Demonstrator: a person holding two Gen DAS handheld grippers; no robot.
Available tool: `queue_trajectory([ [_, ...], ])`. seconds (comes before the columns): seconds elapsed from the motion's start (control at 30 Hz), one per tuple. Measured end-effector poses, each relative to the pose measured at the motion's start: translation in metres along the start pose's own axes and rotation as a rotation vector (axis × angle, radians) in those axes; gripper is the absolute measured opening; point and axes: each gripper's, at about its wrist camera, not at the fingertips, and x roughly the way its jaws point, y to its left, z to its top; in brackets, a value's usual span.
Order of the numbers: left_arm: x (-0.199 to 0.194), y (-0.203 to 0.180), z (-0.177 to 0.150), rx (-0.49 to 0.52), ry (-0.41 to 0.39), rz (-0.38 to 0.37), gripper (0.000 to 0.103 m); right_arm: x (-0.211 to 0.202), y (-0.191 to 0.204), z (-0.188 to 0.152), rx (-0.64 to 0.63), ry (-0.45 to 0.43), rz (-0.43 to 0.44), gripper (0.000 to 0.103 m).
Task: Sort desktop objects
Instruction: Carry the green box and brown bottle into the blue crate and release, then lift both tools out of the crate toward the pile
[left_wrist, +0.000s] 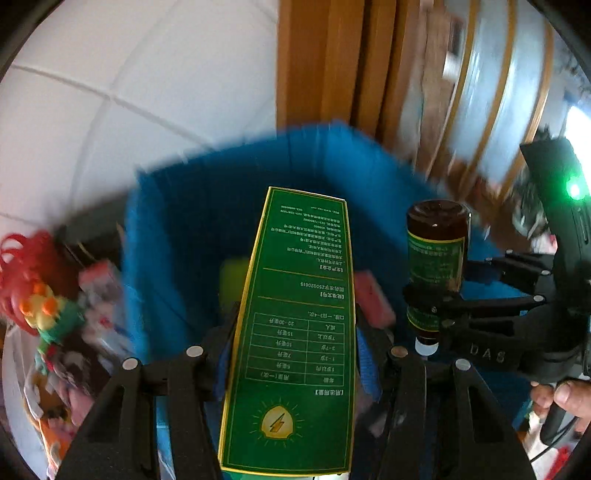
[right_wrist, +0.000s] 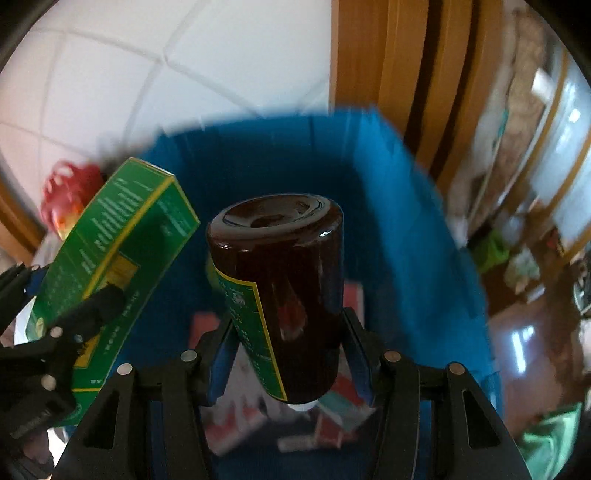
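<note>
A tall green medicine box (left_wrist: 295, 332) with yellow edging and printed text stands between the fingers of my left gripper (left_wrist: 295, 325), which is shut on it. My right gripper (right_wrist: 288, 332) is shut on a brown glass bottle (right_wrist: 284, 288) with a green label, held bottom-forward with its white cap toward the camera. Both items hang over an open blue bin (right_wrist: 413, 206). From the left wrist view the bottle (left_wrist: 437, 254) and the right gripper (left_wrist: 436, 299) are at the right. In the right wrist view the green box (right_wrist: 114, 254) is at the left.
Red, pink and white packets (right_wrist: 332, 406) lie in the bin's bottom. A red and green toy (left_wrist: 40, 295) and mixed clutter sit left of the bin (left_wrist: 177, 206). White tiled wall behind, wooden door frame (left_wrist: 332, 62) at back right. A hand (left_wrist: 565, 398) holds the right gripper's handle.
</note>
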Motion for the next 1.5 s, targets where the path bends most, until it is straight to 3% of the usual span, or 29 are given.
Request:
queue_trajectory([
  [0.13,0.042,-0.013,-0.010,-0.001,0.152,-0.001,0.053,0.048,-0.005,-0.028,-0.054,0.186,-0.010,0.053],
  [0.3,0.075,-0.021,-0.029,-0.006,0.340,-0.033,0.053,0.086,-0.009,-0.053,-0.110,0.347,-0.035,0.052],
  [0.37,0.081,-0.023,-0.034,0.001,0.365,-0.022,0.054,0.096,-0.011,-0.062,-0.123,0.387,-0.044,0.052],
  [0.57,0.084,-0.032,-0.037,0.040,0.357,0.046,0.059,0.104,-0.011,-0.071,-0.152,0.439,-0.078,0.052],
  [0.63,0.083,-0.028,-0.031,0.042,0.345,0.070,0.068,0.102,-0.014,-0.069,-0.166,0.422,-0.100,0.059],
  [0.7,0.084,-0.028,-0.025,0.040,0.326,0.083,0.070,0.109,-0.030,-0.056,-0.159,0.415,-0.102,0.081],
  [0.9,0.066,-0.025,-0.027,0.033,0.302,0.079,0.071,0.101,-0.026,-0.059,-0.181,0.399,-0.105,0.100],
  [1.13,0.043,-0.026,-0.033,0.044,0.247,0.066,0.071,0.075,-0.021,-0.069,-0.189,0.352,-0.094,0.103],
  [1.5,-0.005,-0.033,-0.046,0.077,0.123,0.068,0.071,0.028,-0.006,-0.081,-0.233,0.200,-0.167,0.103],
])
